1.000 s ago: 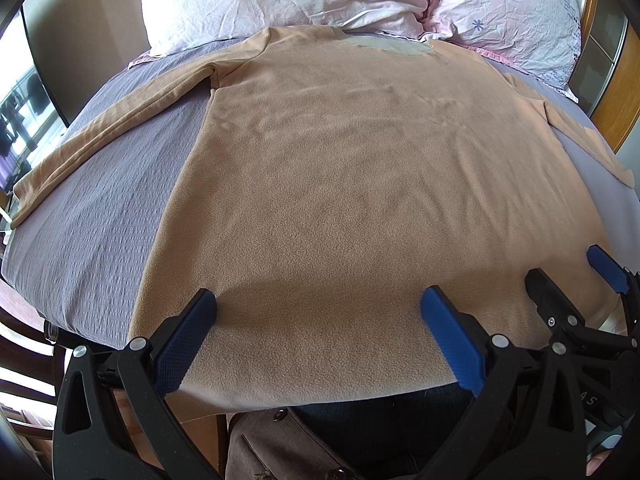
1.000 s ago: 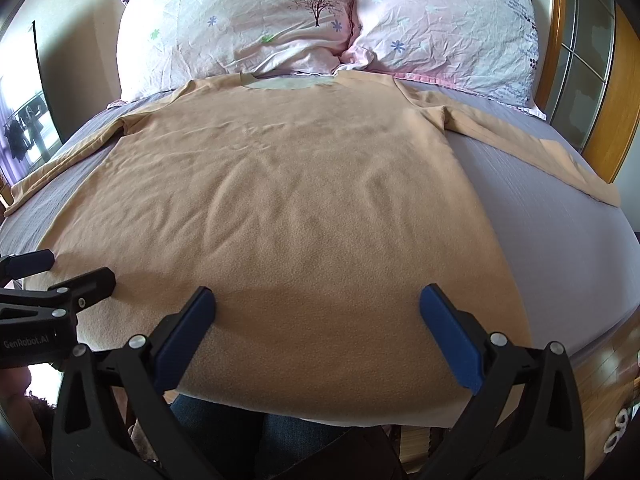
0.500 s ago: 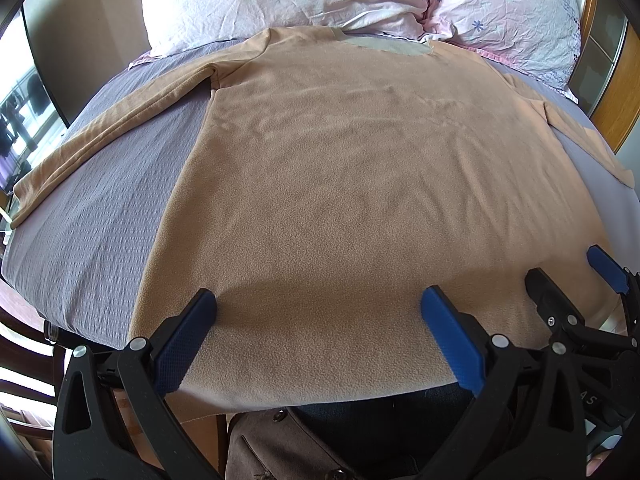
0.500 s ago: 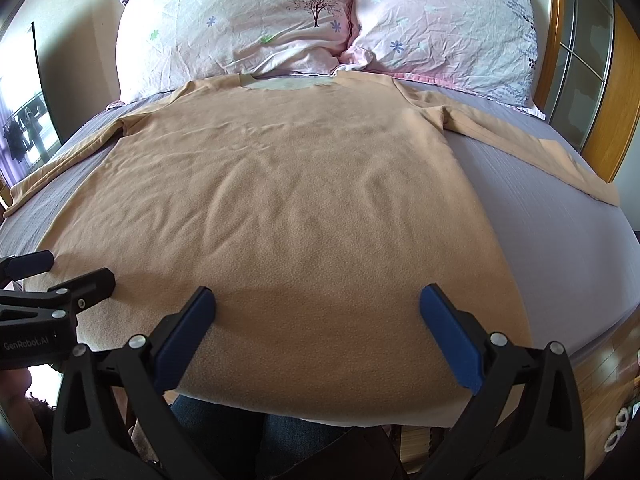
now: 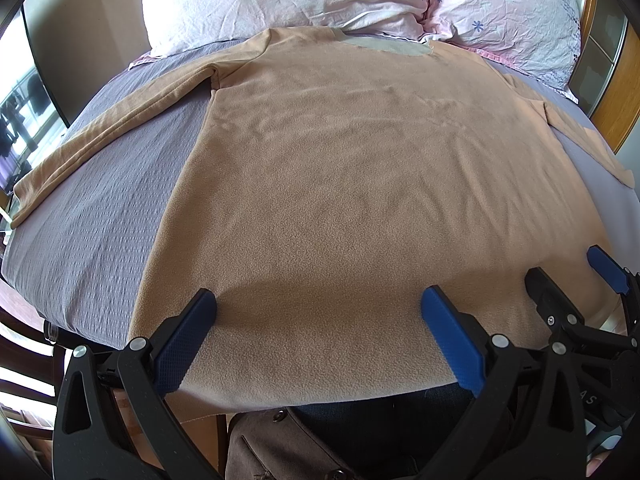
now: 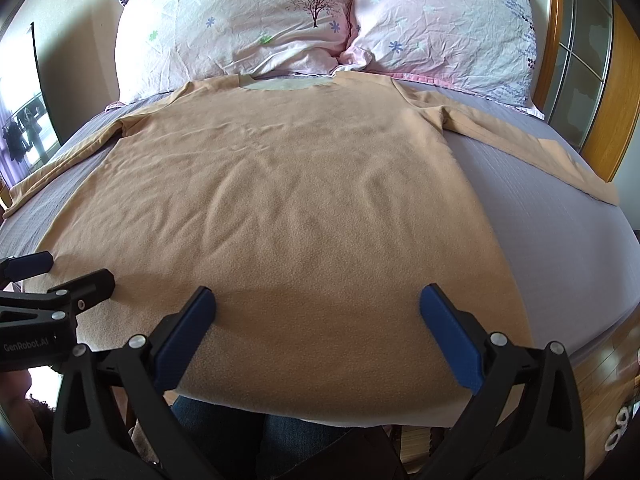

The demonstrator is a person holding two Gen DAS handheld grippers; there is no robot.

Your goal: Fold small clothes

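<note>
I hold my left claw (image 5: 318, 334) and right claw (image 6: 318, 334) gaping over the near hem of the tan fleece long-sleeved shirt (image 6: 280, 216), its length running away toward the pillows (image 6: 320, 20).

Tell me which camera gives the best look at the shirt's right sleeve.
The right wrist view. There the right sleeve runs uncut from shoulder to cuff across the grey bedsheet. The left wrist view squeezes that sleeve against the frame's edge, foreshortened.
</note>
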